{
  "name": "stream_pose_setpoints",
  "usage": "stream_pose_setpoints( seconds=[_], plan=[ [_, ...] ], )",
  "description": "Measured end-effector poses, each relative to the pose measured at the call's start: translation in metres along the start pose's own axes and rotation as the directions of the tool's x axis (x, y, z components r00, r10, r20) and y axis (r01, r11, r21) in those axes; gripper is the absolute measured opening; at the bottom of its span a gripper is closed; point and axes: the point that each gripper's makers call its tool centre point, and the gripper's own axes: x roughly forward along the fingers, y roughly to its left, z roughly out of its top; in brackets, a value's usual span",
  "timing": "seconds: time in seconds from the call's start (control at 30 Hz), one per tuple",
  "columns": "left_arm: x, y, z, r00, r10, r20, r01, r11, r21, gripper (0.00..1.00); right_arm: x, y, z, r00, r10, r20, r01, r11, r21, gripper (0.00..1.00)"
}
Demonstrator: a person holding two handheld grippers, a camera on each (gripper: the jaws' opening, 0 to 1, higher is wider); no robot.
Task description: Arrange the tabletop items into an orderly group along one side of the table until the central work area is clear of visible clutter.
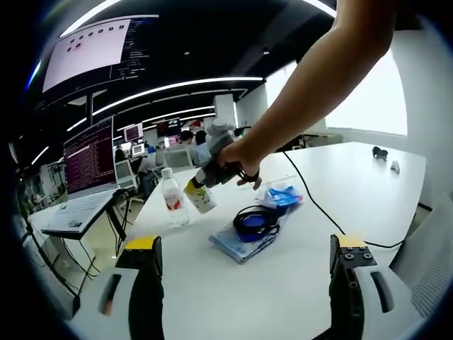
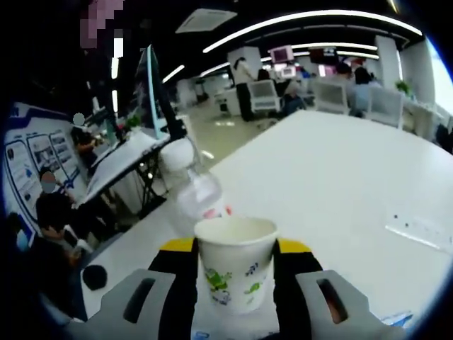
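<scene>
Paper cup is clamped in right gripper near water bottle; left gripper fingers apart, blue packets left mid-bench.

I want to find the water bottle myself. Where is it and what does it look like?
Look at the big white table, near its edge closest to the laptop. The water bottle stands upright there, just beside the paper cup held in the right gripper. It is clear plastic with a white cap and a red label.
</scene>
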Motion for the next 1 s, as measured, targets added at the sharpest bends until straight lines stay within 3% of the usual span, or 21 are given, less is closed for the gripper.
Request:
stream_pose_setpoints(
  seconds=[0.53,0.8,1.0],
  plan=[
    [0.002,0.003,-0.005,0.999,0.016,-0.027,-0.016,1.000,-0.008,0.99,0.026,-0.014,-0.004,1.000,-0.028,-0.015,0.028,1.000,-0.005,0.39],
    [0.002,0.003,-0.005,0.999,0.011,-0.031,-0.012,1.000,-0.017,0.99,0.038,-0.030,0.002,0.997,-0.067,0.023,0.067,0.997,0.038,0.39],
    [0.002,0.003,-0.007,0.999,0.013,-0.042,-0.013,1.000,-0.018,0.99,0.046,-0.035,0.006,0.993,-0.100,0.055,0.100,0.995,0.014,0.38]
  ],
)
